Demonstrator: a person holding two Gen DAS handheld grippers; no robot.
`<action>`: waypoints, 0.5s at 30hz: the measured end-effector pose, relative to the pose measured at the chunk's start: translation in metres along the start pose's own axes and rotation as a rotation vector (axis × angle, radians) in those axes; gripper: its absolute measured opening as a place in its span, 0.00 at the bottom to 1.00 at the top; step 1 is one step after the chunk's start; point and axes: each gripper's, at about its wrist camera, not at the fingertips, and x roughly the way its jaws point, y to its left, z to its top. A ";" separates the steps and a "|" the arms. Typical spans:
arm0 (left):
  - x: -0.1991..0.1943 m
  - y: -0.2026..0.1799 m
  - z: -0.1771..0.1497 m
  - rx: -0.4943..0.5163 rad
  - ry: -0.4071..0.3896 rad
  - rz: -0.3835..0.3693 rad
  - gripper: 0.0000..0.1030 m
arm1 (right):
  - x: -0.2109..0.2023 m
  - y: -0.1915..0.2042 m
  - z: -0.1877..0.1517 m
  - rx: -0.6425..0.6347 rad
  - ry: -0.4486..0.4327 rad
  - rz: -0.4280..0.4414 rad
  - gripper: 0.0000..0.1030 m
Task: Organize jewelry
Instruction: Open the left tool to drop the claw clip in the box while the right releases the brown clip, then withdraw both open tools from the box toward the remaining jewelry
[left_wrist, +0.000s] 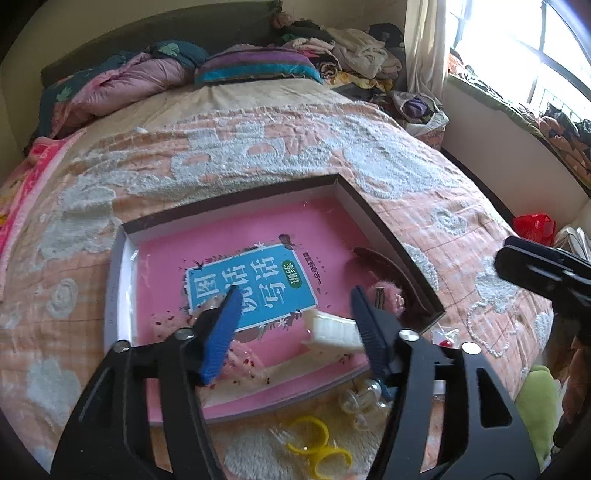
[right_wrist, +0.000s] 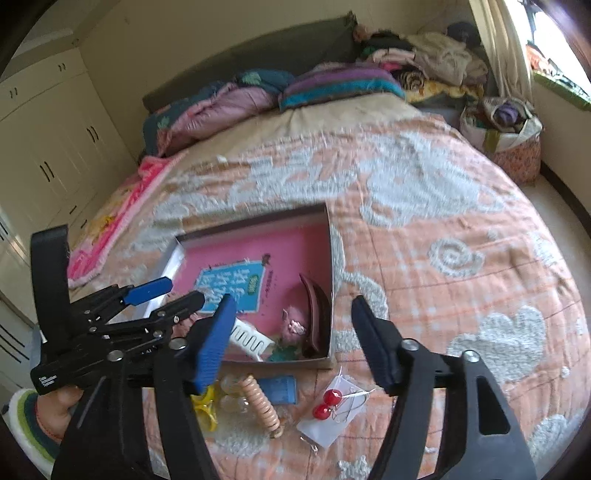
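Both the left gripper (left_wrist: 291, 314) and right gripper (right_wrist: 291, 325) gape empty; the red bead earrings on their white card (right_wrist: 327, 402) lie outside the shallow pink-lined cardboard box (right_wrist: 330, 266), just below the nearer right gripper

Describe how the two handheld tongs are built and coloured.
Both are black scissor-link frames joined by round silver rivets. The left tongs and the right tongs each carry one bright blue ribbed finger pad and one darker navy pad. The left tool's black body bears small white lettering, too small to read.
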 end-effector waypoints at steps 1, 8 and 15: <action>-0.004 0.001 0.001 -0.004 -0.001 0.003 0.60 | -0.006 0.002 0.001 -0.005 -0.011 0.003 0.69; -0.041 0.010 0.000 -0.049 -0.016 0.009 0.85 | -0.052 0.016 -0.001 -0.050 -0.112 0.014 0.82; -0.081 0.014 -0.005 -0.070 -0.061 0.027 0.91 | -0.090 0.031 -0.005 -0.078 -0.174 0.045 0.84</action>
